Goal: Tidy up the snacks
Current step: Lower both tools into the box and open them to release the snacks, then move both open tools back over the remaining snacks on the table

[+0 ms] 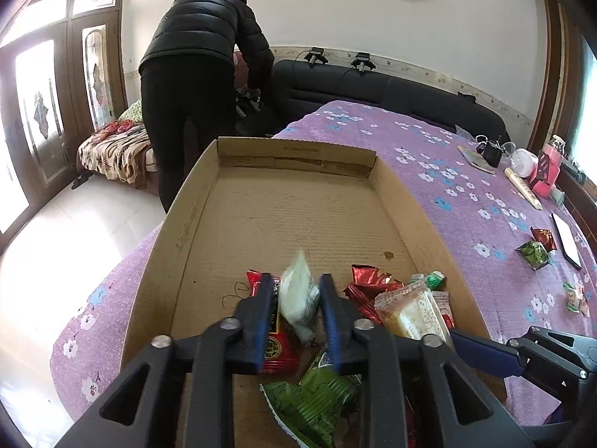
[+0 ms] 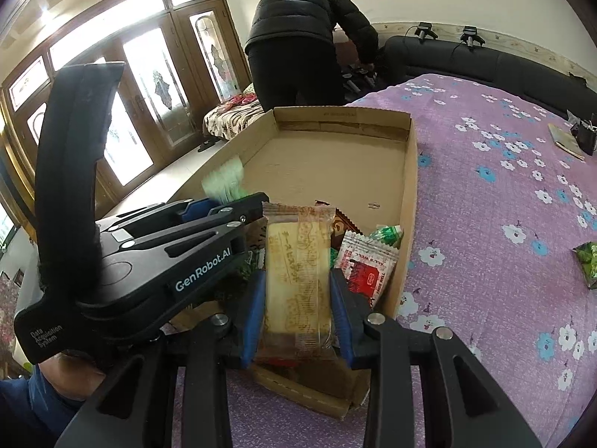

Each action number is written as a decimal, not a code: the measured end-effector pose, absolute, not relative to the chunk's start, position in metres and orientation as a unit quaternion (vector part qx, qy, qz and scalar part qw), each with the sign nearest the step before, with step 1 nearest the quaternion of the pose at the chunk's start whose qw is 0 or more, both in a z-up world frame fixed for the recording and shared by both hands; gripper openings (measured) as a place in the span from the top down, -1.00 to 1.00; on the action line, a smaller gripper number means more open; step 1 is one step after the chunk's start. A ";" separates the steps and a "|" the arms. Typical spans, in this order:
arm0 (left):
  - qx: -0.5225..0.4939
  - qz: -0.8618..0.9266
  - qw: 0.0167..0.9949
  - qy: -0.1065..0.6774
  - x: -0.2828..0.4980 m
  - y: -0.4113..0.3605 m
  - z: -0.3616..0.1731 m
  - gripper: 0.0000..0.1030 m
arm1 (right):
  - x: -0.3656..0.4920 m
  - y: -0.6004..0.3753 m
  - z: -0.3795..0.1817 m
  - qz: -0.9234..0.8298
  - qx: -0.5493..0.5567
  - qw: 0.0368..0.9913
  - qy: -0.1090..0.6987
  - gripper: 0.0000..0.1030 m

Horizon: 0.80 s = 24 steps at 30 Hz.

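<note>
Snacks: piled at near end of cardboard tray (image 1: 179, 231) on the bed (image 1: 429, 156)
Left tool (image 1: 296, 291): slightly parted around pale packet (image 1: 298, 291), grip uncertain
Right tool (image 2: 296, 287): clamped on yellow cake bar (image 2: 298, 280)

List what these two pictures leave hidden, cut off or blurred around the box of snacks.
- Left wrist view: the pale packet between the left gripper fingers is motion-blurred; print unreadable.
- Left wrist view: the green wrapper is cut off by the bottom edge and gripper frame.
- Right wrist view: the left gripper's body hides the box's near left part.
- Both views: the bystander faces away; what the hands do is hidden.
</note>
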<state>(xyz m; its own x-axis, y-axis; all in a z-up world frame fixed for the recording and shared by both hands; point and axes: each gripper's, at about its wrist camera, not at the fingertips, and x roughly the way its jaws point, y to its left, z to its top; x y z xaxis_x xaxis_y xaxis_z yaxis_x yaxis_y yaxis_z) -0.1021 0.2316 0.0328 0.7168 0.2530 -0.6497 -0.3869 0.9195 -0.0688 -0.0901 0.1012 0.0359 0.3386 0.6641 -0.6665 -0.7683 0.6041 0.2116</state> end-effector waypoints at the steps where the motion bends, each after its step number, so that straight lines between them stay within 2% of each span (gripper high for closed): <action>1: -0.100 0.174 0.921 0.333 -0.102 0.232 0.033 0.41 | -0.090 0.101 0.036 0.439 -0.070 0.815 0.371 0.35; 5: -0.104 0.173 0.922 0.331 -0.103 0.232 0.033 0.40 | -0.093 0.100 0.037 0.439 -0.072 0.817 0.366 0.34; 9: -0.107 0.171 0.923 0.327 -0.105 0.233 0.034 0.13 | -0.095 0.101 0.039 0.440 -0.078 0.820 0.358 0.32; 14: -0.109 0.172 0.925 0.320 -0.107 0.233 0.035 0.10 | -0.099 0.100 0.042 0.441 -0.083 0.826 0.342 0.28; 20: -0.123 0.168 0.929 0.306 -0.113 0.238 0.038 -0.17 | -0.094 0.094 0.048 0.429 -0.074 0.836 0.335 0.22; 24: -0.140 0.170 0.925 0.310 -0.114 0.244 0.038 -0.17 | -0.085 0.080 0.060 0.420 -0.036 0.839 0.343 0.21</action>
